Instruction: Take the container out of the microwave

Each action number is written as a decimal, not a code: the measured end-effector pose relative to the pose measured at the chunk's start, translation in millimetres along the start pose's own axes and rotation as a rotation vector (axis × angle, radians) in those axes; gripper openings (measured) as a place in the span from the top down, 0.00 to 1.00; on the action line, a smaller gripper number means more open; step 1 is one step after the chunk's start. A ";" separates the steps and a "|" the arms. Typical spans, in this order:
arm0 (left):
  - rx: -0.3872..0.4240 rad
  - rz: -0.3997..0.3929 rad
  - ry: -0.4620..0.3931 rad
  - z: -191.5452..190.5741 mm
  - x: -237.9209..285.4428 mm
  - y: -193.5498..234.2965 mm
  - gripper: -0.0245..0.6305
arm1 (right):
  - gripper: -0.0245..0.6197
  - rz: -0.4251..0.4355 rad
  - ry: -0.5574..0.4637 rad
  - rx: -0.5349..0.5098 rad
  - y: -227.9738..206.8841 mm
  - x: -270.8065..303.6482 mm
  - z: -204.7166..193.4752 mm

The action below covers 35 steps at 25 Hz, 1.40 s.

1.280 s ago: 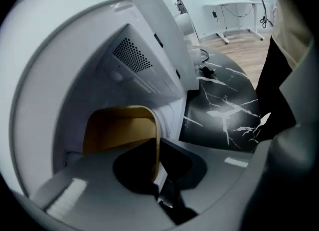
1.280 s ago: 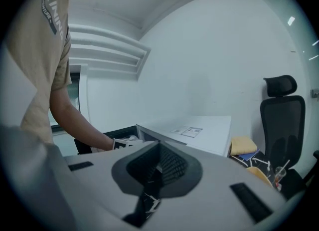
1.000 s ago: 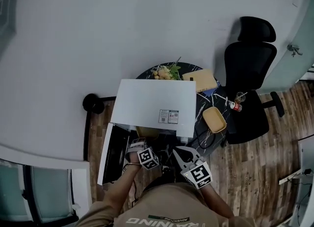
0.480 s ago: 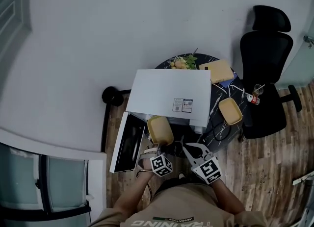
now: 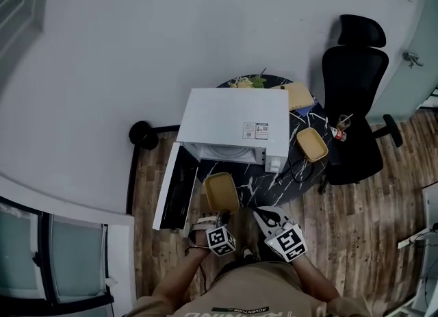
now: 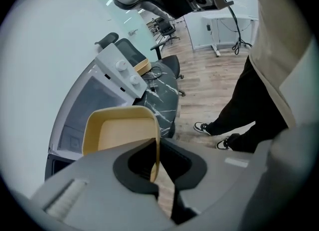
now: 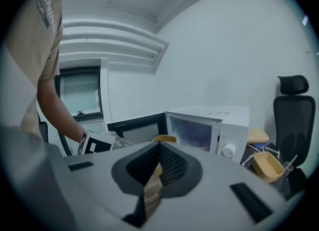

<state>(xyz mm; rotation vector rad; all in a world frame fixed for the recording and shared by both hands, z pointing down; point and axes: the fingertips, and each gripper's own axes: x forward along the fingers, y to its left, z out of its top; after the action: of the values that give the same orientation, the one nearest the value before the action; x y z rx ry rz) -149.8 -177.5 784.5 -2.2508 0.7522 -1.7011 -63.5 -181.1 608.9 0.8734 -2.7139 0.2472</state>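
The white microwave (image 5: 233, 124) stands on a dark marble table (image 5: 256, 182) with its door (image 5: 174, 189) swung open to the left. A yellow container (image 5: 221, 192) hangs outside the oven, in front of the opening. My left gripper (image 5: 213, 218) is shut on its near rim, and in the left gripper view the rim of the container (image 6: 119, 130) sits between the jaws of that gripper (image 6: 157, 160). My right gripper (image 5: 263, 214) hovers just right of it, shut and holding nothing. The right gripper view shows that gripper (image 7: 159, 150) with the microwave (image 7: 209, 130) beyond it.
A second yellow container (image 5: 314, 144) lies on the table's right side, with a small bottle (image 5: 339, 133) next to it. A yellow box (image 5: 299, 95) and a plate of food (image 5: 246, 83) sit behind the microwave. A black office chair (image 5: 352, 103) stands at the right.
The container has come out of the microwave and back toward the person, held by the left gripper. The right gripper has stayed beside it.
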 end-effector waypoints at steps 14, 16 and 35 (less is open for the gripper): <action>0.043 -0.040 -0.081 17.4 -34.1 -72.0 0.93 | 0.95 -0.094 0.021 0.018 46.2 -59.7 -14.4; 0.033 -0.034 -0.077 23.9 -38.9 -77.3 0.93 | 0.95 -0.086 0.010 0.019 47.4 -68.2 -14.0; -0.106 0.021 0.042 79.0 -84.3 -127.3 0.93 | 0.95 -0.028 -0.077 0.027 13.3 -143.8 -32.3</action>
<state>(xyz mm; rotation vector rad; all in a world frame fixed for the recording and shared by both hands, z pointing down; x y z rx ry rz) -58.3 -36.1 749.6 -2.2735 0.8926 -1.7424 47.4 -84.3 593.3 0.9464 -2.7730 0.2503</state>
